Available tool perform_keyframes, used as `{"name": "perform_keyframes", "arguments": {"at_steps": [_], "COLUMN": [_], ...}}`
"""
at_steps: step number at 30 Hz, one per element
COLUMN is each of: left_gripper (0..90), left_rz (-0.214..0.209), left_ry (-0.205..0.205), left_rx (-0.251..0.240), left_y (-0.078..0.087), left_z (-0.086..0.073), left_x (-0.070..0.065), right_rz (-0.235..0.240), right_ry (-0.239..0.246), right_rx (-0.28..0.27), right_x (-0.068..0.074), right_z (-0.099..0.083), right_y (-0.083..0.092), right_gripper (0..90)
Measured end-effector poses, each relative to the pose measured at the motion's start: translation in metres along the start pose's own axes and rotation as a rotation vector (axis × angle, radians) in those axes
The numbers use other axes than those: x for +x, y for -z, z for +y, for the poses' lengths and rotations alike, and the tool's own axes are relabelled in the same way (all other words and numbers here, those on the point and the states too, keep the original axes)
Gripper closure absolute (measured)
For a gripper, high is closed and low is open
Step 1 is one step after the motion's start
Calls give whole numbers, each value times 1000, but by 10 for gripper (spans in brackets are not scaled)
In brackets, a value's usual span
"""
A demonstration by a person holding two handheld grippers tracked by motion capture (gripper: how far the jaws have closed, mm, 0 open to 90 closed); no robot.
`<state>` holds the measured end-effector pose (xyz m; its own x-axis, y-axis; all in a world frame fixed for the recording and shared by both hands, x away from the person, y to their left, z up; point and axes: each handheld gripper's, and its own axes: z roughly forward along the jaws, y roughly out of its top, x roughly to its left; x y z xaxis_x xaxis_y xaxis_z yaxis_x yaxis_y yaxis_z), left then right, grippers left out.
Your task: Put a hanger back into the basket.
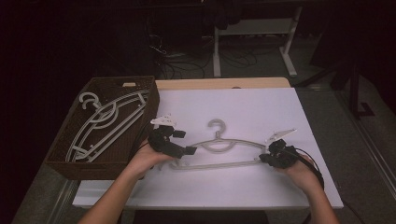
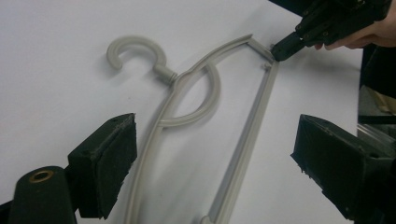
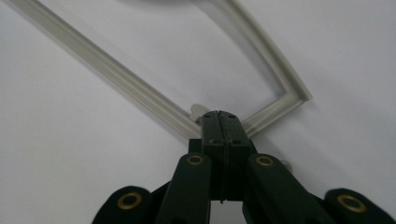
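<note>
Pale grey plastic hanger (image 1: 219,148) flat on white table (image 1: 243,186); right gripper (image 3: 219,122) jaws pinch its end corner, left gripper (image 2: 210,154) jaws spread wide over its other end; no legible writing

At my left a brown wicker basket (image 1: 70,156) stands on the white tabletop (image 1: 261,109), with pale hangers (image 1: 109,122) stacked inside it. Beyond the table's far edge I see a white desk frame (image 1: 217,51) and cables (image 1: 187,69) across the dark floor.
</note>
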<state>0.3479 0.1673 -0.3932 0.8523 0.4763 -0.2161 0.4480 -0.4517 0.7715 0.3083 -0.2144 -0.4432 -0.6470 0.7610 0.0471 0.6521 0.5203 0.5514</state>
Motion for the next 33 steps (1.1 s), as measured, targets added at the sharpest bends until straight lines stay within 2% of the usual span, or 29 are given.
{"name": "perform_keyframes", "arguments": {"at_steps": [7,11,16,21,24,33], "left_gripper": [141,150,206,320,379,576], "left_rz": [64,101,146,159,169,140], "left_ry": [-31,-36,-72,-119,-148,-201], "left_rx": [60,117,191,254,276,294], "left_y": [-19,-38,-59,-74,-80,-84], "left_z": [-3,-4,-4,-4,-4,1], "left_x": [2,9,19,23,25,22], "right_rz": [9,13,17,19,22,25], "right_ry": [-5,-11,-19,-20,-20,-23], "right_rx": [-3,-3,-4,-5,-6,-5], "right_x": [-1,-1,-2,-3,-3,-3], "right_z": [0,-1,-1,-1,-1,-1], "right_y": [-2,-2,-2,-2,-2,-2], "right_gripper": [891,892,892,893,893,893]}}
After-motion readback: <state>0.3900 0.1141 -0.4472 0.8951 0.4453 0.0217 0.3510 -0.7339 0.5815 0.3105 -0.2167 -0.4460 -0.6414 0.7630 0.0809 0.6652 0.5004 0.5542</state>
